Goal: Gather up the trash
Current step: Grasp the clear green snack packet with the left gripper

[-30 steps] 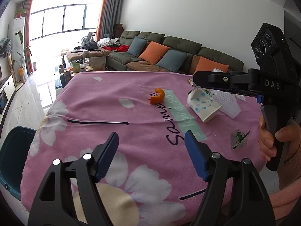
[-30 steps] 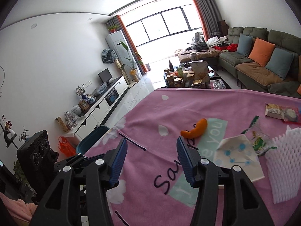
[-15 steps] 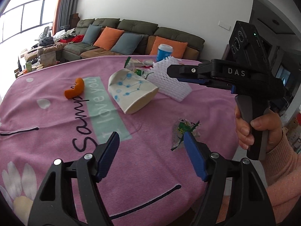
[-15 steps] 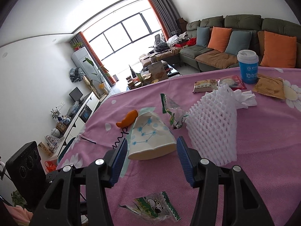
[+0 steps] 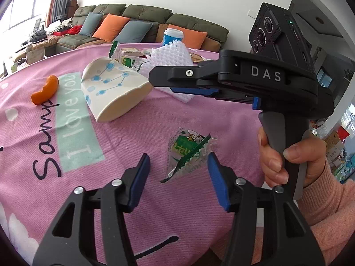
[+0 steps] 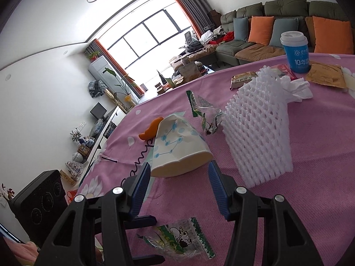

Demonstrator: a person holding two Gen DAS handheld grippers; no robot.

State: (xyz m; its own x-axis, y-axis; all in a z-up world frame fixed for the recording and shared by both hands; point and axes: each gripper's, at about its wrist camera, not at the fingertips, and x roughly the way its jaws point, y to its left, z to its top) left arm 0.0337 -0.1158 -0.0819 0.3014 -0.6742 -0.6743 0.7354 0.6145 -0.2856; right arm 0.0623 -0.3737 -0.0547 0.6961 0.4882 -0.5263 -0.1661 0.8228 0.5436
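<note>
A torn green-and-clear snack wrapper (image 5: 188, 153) lies on the pink tablecloth (image 5: 199, 119). My left gripper (image 5: 178, 168) is open, its blue pads on either side of the wrapper's near end. The wrapper also shows in the right wrist view (image 6: 179, 239), below my open right gripper (image 6: 179, 177). The right gripper (image 5: 155, 77) hovers above the table near a crushed paper cup (image 5: 113, 90), which lies just beyond its jaws (image 6: 177, 148). An orange peel (image 5: 44, 89), a white foam net (image 6: 259, 137) and a second wrapper (image 6: 204, 113) lie further off.
A blue lidded cup (image 6: 295, 53), a brown packet (image 6: 326, 75), a snack packet (image 6: 241, 79) and crumpled tissue (image 6: 297, 88) sit at the table's far side. A sofa with cushions (image 5: 142, 26) stands behind. The table edge runs close below my left gripper.
My left gripper has swung right and moved down over the snack wrapper. My right gripper has moved closer to the crushed cup and the foam net.
</note>
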